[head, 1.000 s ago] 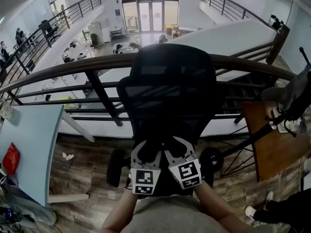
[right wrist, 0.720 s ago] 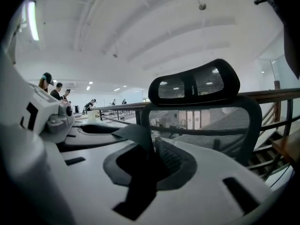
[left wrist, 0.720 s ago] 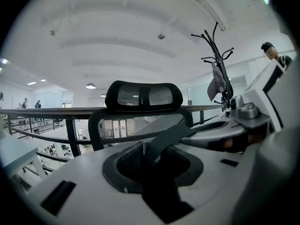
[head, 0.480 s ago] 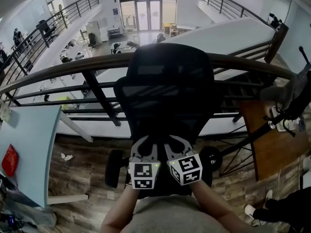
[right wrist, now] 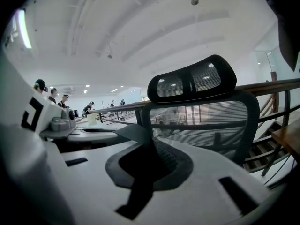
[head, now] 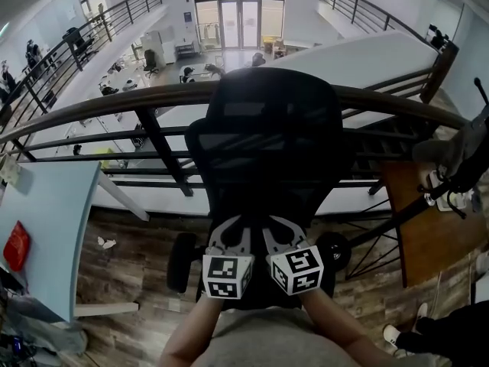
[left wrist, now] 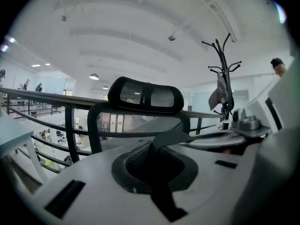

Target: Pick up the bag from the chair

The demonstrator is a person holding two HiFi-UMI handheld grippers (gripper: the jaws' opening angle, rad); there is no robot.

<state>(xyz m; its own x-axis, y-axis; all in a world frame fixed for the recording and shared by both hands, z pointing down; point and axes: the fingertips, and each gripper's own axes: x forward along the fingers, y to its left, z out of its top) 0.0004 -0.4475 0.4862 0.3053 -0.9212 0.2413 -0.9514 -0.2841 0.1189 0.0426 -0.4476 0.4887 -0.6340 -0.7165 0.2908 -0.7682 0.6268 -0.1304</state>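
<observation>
A black mesh office chair (head: 267, 128) stands right in front of me. Low over its seat my left gripper (head: 231, 226) and right gripper (head: 280, 225) sit side by side. Both jaws have just been closing and now stand shut. In the left gripper view a flat black strap (left wrist: 171, 137) runs out of the left gripper (left wrist: 153, 165) toward the right. In the right gripper view the same strap (right wrist: 133, 132) leaves the right gripper (right wrist: 146, 162) toward the left. The bag itself is black on the black seat and I cannot make out its body.
A dark railing (head: 92, 109) runs behind the chair over a drop to a lower floor. A pale blue table (head: 46, 220) with a red item (head: 15, 247) is at the left, a wooden table (head: 428, 235) at the right. A coat stand (left wrist: 222, 83) shows.
Both grippers' white fingers have drawn together over the seat and the marker cubes have rolled a little. The hands have stayed in place.
</observation>
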